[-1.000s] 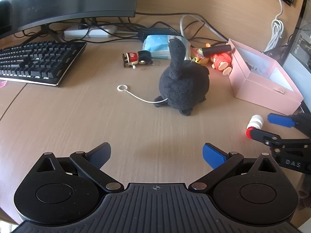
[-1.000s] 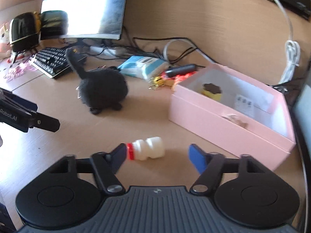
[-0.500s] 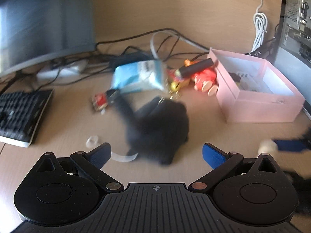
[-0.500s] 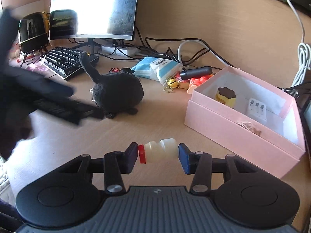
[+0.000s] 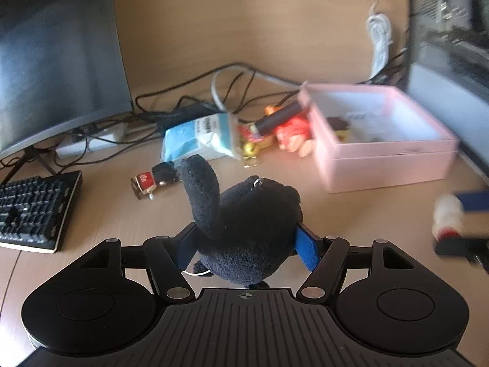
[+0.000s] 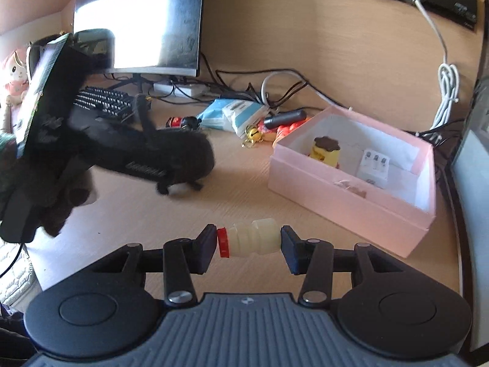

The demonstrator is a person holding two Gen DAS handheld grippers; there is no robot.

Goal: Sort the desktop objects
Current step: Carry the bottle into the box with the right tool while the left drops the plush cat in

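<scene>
Wooden surface (image 6: 244, 189) carries clutter. Left hand-held gripper (image 5: 244, 244), jaws just closing, clamps the black plush toy (image 5: 250, 229); right hand-held gripper (image 6: 246, 241) pinches the small bottle (image 6: 247, 240). Next, likely carry both toward the pink box (image 6: 351, 202) at two o'clock.

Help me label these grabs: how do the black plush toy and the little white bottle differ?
The black plush toy is dark, fuzzy and bulges past the left tool; the little white bottle is pale, ribbed, red-capped and spans the right tool end to end. Both are clamped between blue pads.
</scene>
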